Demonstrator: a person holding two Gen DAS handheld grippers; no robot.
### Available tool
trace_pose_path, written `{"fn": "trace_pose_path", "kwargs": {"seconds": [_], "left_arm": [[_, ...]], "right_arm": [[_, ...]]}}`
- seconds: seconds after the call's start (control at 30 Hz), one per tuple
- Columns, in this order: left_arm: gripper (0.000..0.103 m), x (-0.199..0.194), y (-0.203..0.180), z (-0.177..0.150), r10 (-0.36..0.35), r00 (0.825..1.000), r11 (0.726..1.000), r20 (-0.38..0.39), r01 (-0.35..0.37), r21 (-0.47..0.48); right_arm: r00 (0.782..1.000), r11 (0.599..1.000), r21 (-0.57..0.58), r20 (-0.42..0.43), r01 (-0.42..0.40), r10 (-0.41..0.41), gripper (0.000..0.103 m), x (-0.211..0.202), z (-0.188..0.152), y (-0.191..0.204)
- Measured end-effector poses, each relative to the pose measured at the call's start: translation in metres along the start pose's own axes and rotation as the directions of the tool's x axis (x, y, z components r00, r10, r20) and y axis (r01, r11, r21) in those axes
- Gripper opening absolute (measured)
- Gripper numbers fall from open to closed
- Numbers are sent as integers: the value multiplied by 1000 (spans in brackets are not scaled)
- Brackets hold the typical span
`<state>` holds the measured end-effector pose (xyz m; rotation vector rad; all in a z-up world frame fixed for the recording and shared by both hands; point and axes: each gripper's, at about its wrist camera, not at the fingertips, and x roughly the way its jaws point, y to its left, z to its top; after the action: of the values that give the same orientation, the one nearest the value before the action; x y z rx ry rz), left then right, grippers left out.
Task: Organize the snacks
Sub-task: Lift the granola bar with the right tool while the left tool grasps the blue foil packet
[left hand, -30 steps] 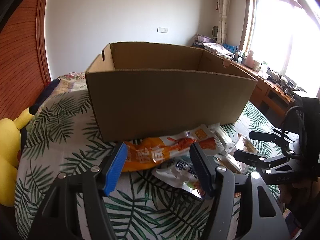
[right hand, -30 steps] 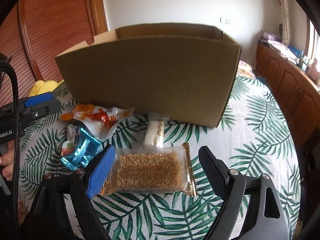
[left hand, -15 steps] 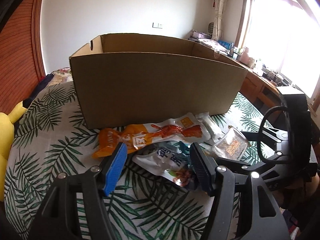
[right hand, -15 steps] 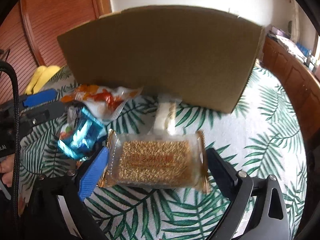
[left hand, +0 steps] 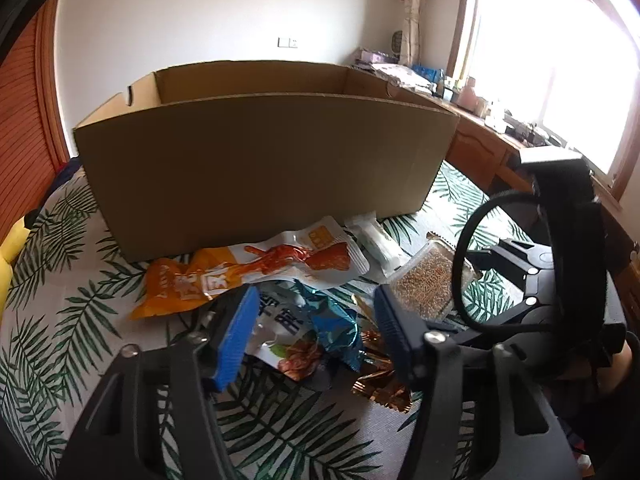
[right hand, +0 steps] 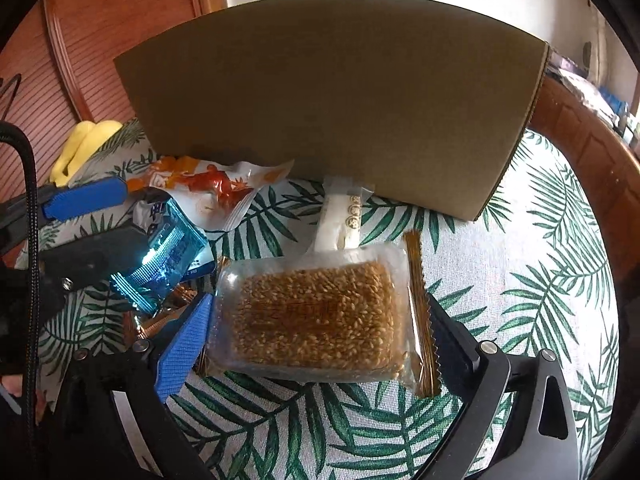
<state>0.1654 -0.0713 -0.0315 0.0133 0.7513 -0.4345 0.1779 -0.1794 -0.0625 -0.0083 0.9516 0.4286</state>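
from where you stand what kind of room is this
Probably a bedroom at home: the snacks lie on a leaf-print bedspread beside a cardboard box, with a cluttered wooden desk under a curtained window and a wall switch.

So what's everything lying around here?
box: one, brown cardboard, open top, behind the snacks
orange packet: one, orange and white, against the box front
white stick: one, white wrapper, near the box front
grain bar: one, golden in clear wrap, between the right gripper's fingers
blue packet: one, shiny blue, left of the bar
cloth: one, white with green leaves, under everything
yellow toy: one, far left edge
left gripper: jaws closing over the blue packet, not yet pressing
right gripper: wide open around the bar
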Motion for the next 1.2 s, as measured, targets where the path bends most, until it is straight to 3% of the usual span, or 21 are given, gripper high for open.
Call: {"fn": "trace_pose_path", "kwargs": {"seconds": [0.1,0.33,0.5,0.6,0.67,0.77,1.2], "left_arm": [[53,4,-3,1,-1,1000,1000,-15,1,14],[53,15,-16,-3,12,998,998,-60,-8,61],[52,17,-22,-3,32,997,996,-64,-26,87],[44,17,-25,-4,54,997,994,-62,-48,103],[28,15,-25,-6,48,997,994,-65,-41,100],[21,13,-26,-10,54,997,993,-60,-47,111],[17,-8,-18,-18,33,999,997,-32,-30,68]], "right_arm": [[1000,1000,28,9,-8,8,99,0,0,-6],[995,995,-23,1,97,-97,99,-7,-2,-9],[997,996,-36,-28,77,-78,99,-3,-5,-11],[995,995,-40,-23,91,-92,99,-2,-6,-8],[996,996,-36,-23,87,-88,99,-3,-6,-8],[997,996,-28,-23,79,-80,99,-1,-4,-6],[997,996,-28,-25,79,-79,99,-2,-5,-7]]}}
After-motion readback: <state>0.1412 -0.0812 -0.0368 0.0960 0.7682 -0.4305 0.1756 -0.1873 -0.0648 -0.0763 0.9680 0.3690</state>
